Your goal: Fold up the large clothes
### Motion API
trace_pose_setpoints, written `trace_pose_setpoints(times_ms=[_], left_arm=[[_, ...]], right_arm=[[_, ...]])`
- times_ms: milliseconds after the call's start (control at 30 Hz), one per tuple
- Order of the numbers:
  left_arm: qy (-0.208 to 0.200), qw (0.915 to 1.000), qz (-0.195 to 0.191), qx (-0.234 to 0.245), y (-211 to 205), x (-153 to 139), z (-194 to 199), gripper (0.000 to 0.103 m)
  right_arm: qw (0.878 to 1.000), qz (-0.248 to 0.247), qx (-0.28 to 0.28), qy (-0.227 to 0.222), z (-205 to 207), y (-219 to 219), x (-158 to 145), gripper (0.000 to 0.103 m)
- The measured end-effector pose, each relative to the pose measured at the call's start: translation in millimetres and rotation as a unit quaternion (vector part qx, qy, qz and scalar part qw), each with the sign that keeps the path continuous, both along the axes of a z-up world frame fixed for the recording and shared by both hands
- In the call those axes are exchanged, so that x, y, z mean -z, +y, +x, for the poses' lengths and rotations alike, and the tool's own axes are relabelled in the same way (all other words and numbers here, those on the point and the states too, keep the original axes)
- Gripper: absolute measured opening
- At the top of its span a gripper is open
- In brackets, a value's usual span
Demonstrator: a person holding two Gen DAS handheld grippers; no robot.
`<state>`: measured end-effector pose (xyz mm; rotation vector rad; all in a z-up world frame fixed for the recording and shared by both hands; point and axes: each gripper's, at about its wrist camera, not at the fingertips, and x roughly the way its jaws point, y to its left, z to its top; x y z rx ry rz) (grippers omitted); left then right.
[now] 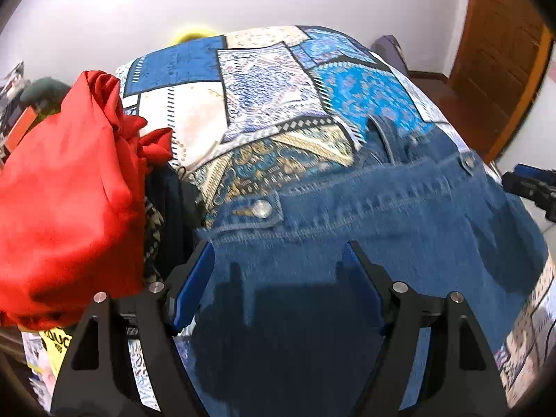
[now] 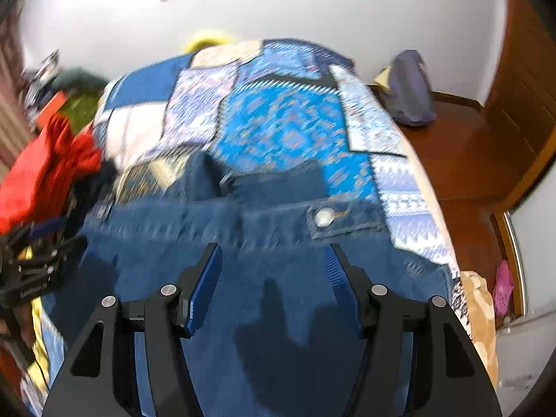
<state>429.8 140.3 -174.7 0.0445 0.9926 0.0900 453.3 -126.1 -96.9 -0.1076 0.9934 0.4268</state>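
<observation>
White walls back a bed [image 1: 271, 80] under a blue patchwork cover, where the denim garment [image 1: 365, 243] lies spread across the near half. Both the left hand-held gripper [image 1: 278, 253] and the right hand-held gripper [image 2: 274, 253] hover over it, fingers apart, gripping nothing. Its lower part is cut off below. A red cloth [image 1: 62, 187] hides the bed's left edge; the right view is blurred.
</observation>
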Motion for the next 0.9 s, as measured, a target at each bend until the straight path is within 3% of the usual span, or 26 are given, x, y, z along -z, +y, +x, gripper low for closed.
trace_pose_setpoints(times_ms=[267, 433, 567, 633, 700, 833, 900], left_arm=[[-0.007, 0.9993, 0.02, 0.032, -25.1, 1.5, -34.8, 0.075], [0.004, 0.9991, -0.012, 0.04, -32.8, 6.3, -51.2, 0.075], [0.028, 0.9985, -0.019, 0.043, -37.3, 25.5, -56.8, 0.075], [0.045, 0.998, -0.022, 0.039, -37.1, 39.2, -58.6, 0.077], [0.021, 0.9993, -0.01, 0.03, -36.0, 43.3, -66.4, 0.087], [0.002, 0.9991, -0.039, 0.014, -24.3, 44.9, -79.3, 0.089], [-0.003, 0.9994, -0.033, -0.002, -17.9, 42.9, -83.9, 0.089]], right_arm=[[0.997, -0.021, -0.071, 0.01, -45.7, 22.5, 17.2, 0.058], [0.995, -0.005, -0.093, 0.041, -57.1, 33.7, 29.6, 0.058], [0.995, -0.038, -0.078, 0.048, -59.4, 36.7, 50.5, 0.058], [0.996, -0.027, -0.07, 0.046, -59.9, 31.3, 54.2, 0.066], [0.997, -0.015, -0.054, 0.047, -59.7, 23.3, 54.2, 0.071], [0.999, -0.006, -0.024, 0.048, -59.0, 4.8, 52.6, 0.071], [0.999, -0.003, -0.012, 0.047, -59.7, -6.6, 52.0, 0.071]])
